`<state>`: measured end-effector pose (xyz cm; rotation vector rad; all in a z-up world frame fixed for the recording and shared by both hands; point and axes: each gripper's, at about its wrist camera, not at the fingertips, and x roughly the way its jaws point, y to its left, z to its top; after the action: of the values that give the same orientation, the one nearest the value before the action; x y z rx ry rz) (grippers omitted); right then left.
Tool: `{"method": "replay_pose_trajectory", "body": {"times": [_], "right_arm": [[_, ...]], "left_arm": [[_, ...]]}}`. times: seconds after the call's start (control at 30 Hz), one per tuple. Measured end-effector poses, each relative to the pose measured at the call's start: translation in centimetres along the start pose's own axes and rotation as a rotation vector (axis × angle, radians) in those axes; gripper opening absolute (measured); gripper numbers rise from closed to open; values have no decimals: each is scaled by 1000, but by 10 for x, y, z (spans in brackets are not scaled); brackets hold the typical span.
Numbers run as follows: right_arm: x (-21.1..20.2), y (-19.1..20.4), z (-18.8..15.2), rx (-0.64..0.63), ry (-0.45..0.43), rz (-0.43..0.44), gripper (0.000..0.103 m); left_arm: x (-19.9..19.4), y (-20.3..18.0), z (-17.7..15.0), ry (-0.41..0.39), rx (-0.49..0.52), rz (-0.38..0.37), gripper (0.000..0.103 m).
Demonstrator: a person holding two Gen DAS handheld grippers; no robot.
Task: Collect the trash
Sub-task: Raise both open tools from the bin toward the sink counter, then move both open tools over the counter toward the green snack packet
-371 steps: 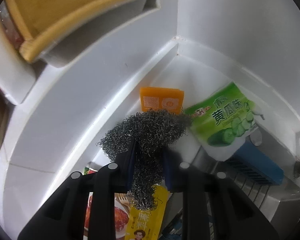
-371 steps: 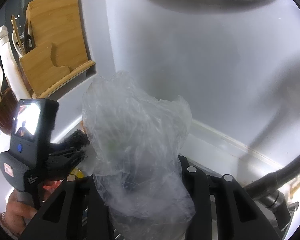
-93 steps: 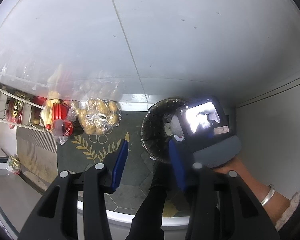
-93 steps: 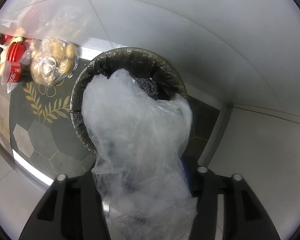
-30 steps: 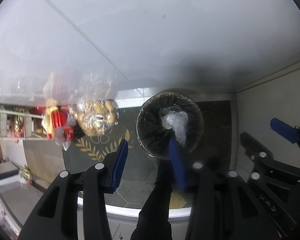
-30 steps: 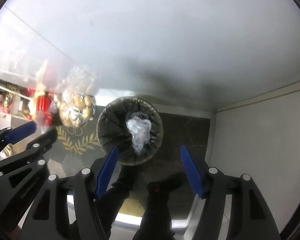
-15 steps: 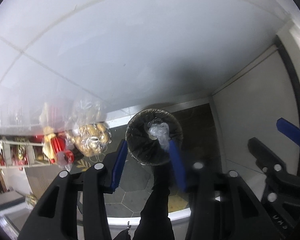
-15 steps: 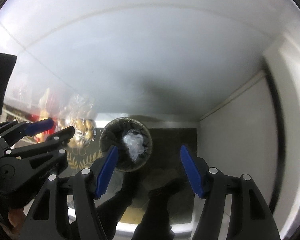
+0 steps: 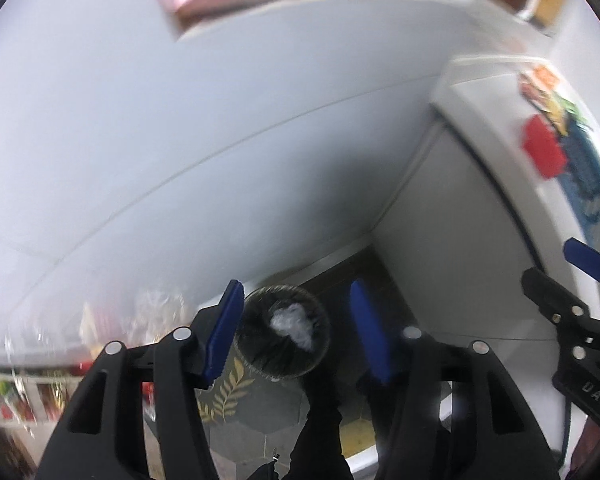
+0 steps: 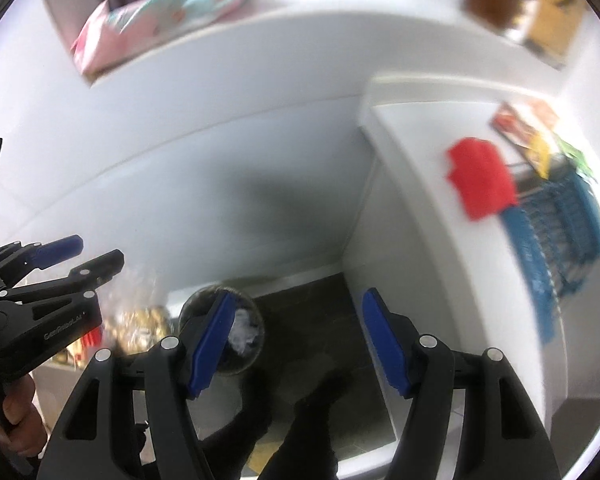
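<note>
A: Where does the trash stand right now?

B: A crumpled clear plastic bag (image 9: 292,325) lies inside the bin (image 9: 260,360) on the dark tiled floor (image 9: 256,432), down by the person's legs (image 9: 320,440); from this height I cannot make out anything else in there.

A: And the tongs?

B: Both empty; the left gripper (image 9: 296,336) has its blue pads apart and its jaws are opening, with nothing between them, only the bin seen far below through the gap; the right gripper (image 10: 298,340) stands wide open and holds nothing either.

A: So which step is this?

B: I'd judge the drop is done and the next fetch is due; both tools are high over the floor, and the white counter (image 10: 412,184) shows at the right edge.

A: What's left up there?

B: A red thing (image 10: 480,178) sits on the counter beside some coloured wrappers (image 10: 528,132) and a blue rack (image 10: 556,232); all blurred, so I can't say which pieces count as trash.

A: Next move, then?

B: Probably swing both grippers over the counter, pick a wrapper, and close on its edge; flat film calls for a low, careful pinch.
</note>
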<state>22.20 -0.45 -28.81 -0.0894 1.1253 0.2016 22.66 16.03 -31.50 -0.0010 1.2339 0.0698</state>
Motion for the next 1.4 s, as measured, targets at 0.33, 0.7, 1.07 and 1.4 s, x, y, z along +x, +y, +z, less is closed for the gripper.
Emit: {"method": "replay_pose_trajectory", "body": {"times": [0.33, 0.7, 1.07, 1.4], "right_arm": [[-52, -59, -13, 153, -88, -73, 65], [-111, -109, -30, 268, -191, -186, 71], [-145, -141, -46, 334, -250, -259, 71], [-174, -175, -65, 431, -305, -339, 72]], "left_arm": [[-39, -70, 16, -73, 164, -74, 59], [-92, -130, 44, -197, 298, -140, 68], [-129, -174, 55, -268, 374, -199, 79], [-155, -212, 66, -320, 452, -239, 80]]}}
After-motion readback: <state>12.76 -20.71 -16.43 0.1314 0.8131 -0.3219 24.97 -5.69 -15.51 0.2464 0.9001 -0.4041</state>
